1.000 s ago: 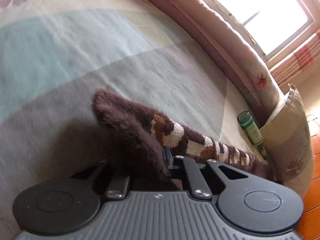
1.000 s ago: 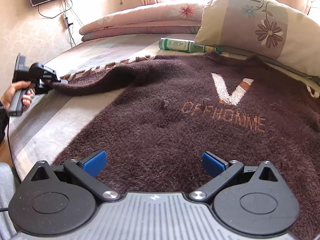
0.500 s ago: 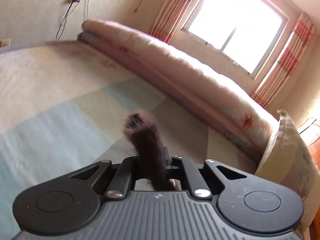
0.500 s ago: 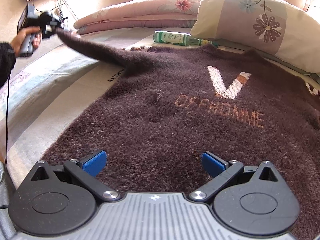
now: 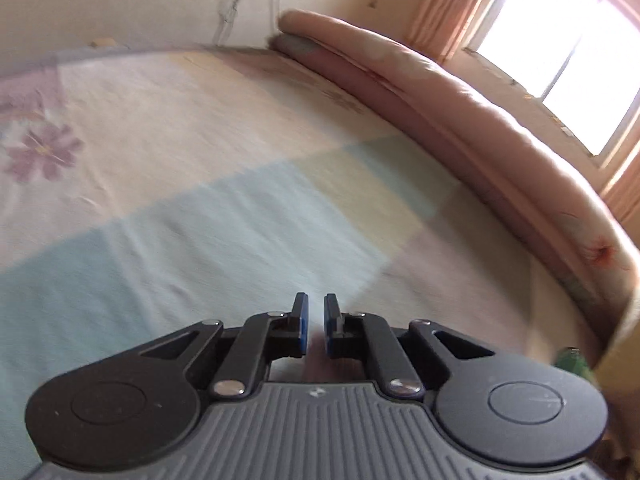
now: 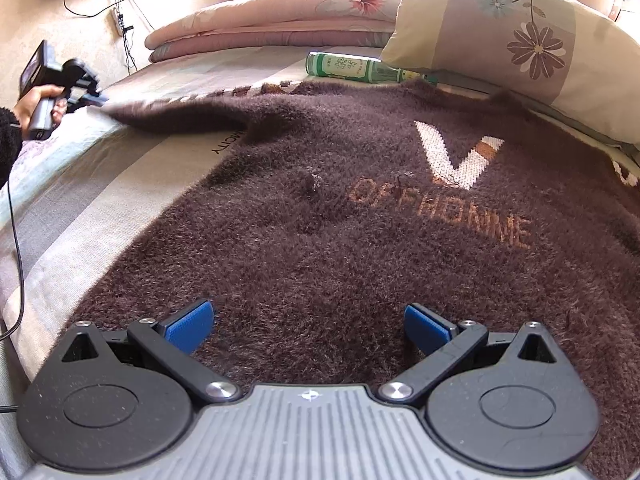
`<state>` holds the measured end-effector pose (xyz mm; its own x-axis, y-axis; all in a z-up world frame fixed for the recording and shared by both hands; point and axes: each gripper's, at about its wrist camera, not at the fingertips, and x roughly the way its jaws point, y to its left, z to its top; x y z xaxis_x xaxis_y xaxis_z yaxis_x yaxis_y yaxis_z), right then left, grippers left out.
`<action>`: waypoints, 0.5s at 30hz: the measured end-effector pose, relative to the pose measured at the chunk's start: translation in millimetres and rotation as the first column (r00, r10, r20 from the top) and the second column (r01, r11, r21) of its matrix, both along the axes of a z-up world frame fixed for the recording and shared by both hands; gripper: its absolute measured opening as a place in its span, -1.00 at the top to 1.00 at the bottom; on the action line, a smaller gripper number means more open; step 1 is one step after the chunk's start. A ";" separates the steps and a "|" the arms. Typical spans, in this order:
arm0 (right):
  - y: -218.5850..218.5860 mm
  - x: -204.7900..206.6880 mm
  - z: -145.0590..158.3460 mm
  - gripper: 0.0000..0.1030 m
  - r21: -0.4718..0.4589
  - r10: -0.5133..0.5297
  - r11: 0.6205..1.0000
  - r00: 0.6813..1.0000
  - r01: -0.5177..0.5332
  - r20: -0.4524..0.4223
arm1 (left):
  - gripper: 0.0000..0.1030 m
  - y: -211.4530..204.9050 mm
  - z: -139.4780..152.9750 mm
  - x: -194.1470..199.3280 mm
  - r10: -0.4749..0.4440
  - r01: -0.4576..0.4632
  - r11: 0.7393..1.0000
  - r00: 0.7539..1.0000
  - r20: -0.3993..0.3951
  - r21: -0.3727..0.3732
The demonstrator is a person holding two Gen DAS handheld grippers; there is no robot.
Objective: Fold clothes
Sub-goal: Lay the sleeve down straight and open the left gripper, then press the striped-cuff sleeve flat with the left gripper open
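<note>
While the sleeve was being drawn out flat, the left wrist view showed the left gripper (image 5: 316, 322) with its jaws drawn narrow, only a slit between the blue pads (image 5: 301, 322), and no cloth visible in that slit. Beneath it lay the pastel patchwork bed sheet (image 5: 240, 200), blurred, with a rolled quilt (image 5: 480, 100) along the far edge and a bright window (image 5: 580, 60) behind.

From the right wrist view, the right gripper (image 6: 308, 328) stood with jaws wide and empty, just over the hem of the brown sweater (image 6: 340, 240), which lay spread face up on the bed. Its sleeve (image 6: 180, 114) reached out to the left gripper's tip, held in a hand (image 6: 40, 104); blur hid whether the cuff was pinched. To do this well, I judge the sleeve should be laid straight and smooth before folding it across the chest, with the right gripper pinning the body so the fuzzy knit does not drag. A green bottle (image 6: 352, 67) and a flowered pillow (image 6: 500, 28) lay beside the collar.
</note>
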<state>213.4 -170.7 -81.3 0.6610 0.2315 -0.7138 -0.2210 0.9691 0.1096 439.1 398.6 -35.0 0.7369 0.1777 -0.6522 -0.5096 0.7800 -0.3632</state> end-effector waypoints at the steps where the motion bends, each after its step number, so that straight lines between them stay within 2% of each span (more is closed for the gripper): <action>1: 0.2 -0.2 0.2 -1.00 0.001 0.001 1.000 1.000 -0.001 0.001 | 0.88 0.6 6.8 0.2 -0.015 0.015 1.000 1.000 -0.003 0.004; 2: 0.8 -0.3 0.3 -1.00 0.001 0.002 1.000 1.000 -0.002 0.001 | 0.88 1.2 13.6 0.5 -0.031 0.031 0.999 1.000 -0.005 0.008; 4: 2.3 -0.7 0.2 -1.00 -0.001 0.007 1.000 1.000 -0.007 0.002 | 0.87 -16.1 29.3 4.3 -0.133 0.133 0.991 0.991 0.007 0.031; 7: 5.1 -1.3 -0.4 -1.00 -0.011 0.016 1.000 1.000 -0.016 0.003 | 0.82 -59.5 48.7 15.5 -0.307 0.308 0.949 0.951 -0.022 0.072; 10: 6.9 -2.3 -0.2 -1.00 -0.020 0.024 1.000 1.000 -0.024 0.008 | 0.64 -120.2 60.0 35.4 -0.487 0.488 0.871 0.873 -0.032 0.060; 12: 6.4 -3.0 1.5 -1.00 -0.018 0.026 0.999 1.000 -0.026 0.015 | 0.33 -164.6 58.2 47.2 -0.590 0.591 0.806 0.807 -0.036 0.043; 14: 5.0 -4.0 4.6 -1.00 -0.010 0.026 1.000 0.999 -0.026 0.024 | 0.26 -204.6 50.6 61.8 -0.657 0.659 0.751 0.752 -0.060 0.040; 15: 4.2 -4.7 6.5 -1.00 -0.005 0.026 1.000 0.999 -0.025 0.029 | 0.26 -221.8 45.1 66.2 -0.676 0.679 0.733 0.734 -0.074 0.046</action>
<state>208.7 -166.5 -74.8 0.6757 0.2449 -0.6953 -0.2487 0.9636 0.0978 505.3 176.8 10.1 0.6462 -0.3132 -0.6959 0.1476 0.9460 -0.2887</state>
